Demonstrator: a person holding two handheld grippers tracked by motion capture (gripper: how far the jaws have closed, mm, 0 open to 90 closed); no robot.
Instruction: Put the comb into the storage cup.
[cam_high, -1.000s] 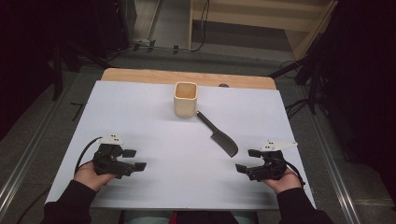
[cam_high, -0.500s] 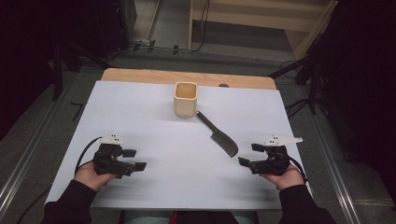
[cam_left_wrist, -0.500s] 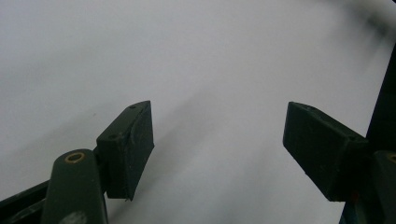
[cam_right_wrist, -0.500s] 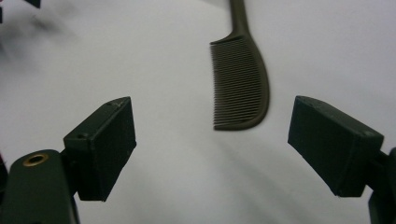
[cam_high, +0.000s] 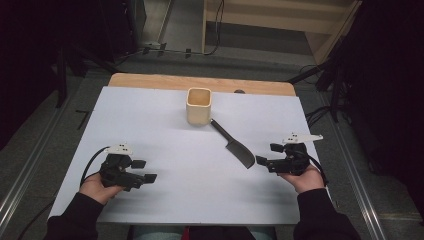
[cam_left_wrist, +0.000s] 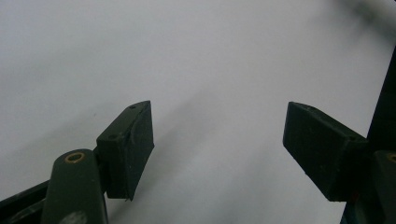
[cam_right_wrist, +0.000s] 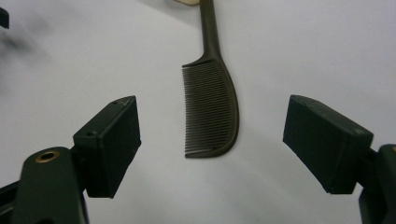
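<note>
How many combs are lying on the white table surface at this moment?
1. The dark comb lies flat right of the table's centre, its handle pointing toward the beige cup, its toothed end just ahead of the open right gripper. Nothing shows whether the cup hides another.

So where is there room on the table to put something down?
The widest bare patch lies between the left gripper and the comb. The white sheet left of the cup is bare too. It's tight between comb and right gripper.
</note>
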